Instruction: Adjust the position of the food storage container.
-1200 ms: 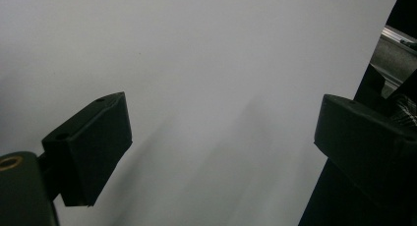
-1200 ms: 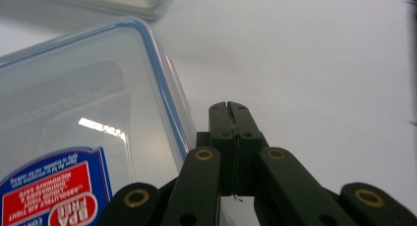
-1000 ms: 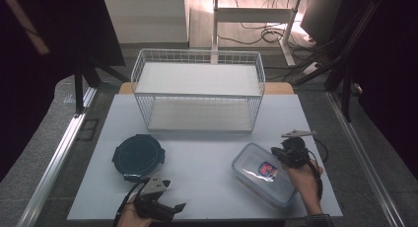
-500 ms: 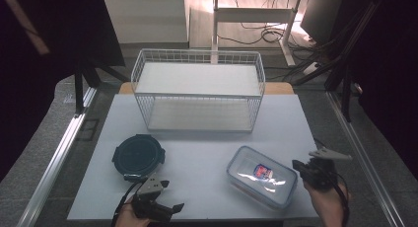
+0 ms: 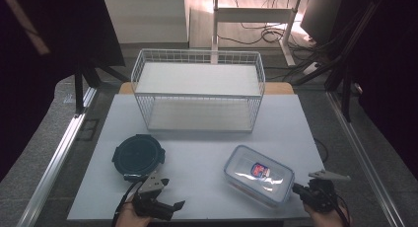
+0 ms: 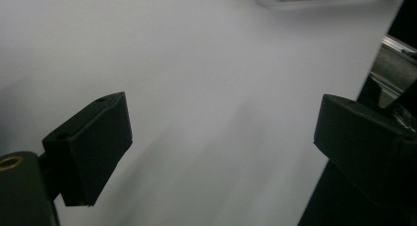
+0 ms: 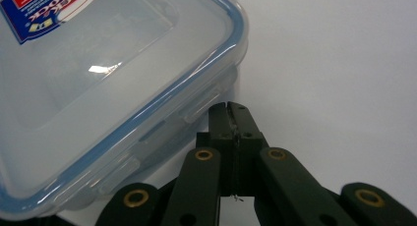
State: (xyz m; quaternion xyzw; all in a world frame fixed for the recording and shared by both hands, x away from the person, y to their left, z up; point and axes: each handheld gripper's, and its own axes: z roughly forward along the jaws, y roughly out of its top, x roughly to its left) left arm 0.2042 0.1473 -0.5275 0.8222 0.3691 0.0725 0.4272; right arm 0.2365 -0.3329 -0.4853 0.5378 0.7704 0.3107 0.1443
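The clear lidded container [image 5: 259,174] lies flat at the counter's [image 5: 197,158] near right, the right claw [image 7: 228,110] pressed together at its side latch, perhaps to nudge it, while the left claw [image 5: 165,193] waits spread, holding nothing.

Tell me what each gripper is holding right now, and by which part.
Nothing is held. The right gripper is shut on nothing, its tips beside a side latch of the clear container. The left gripper is open over the bare table.
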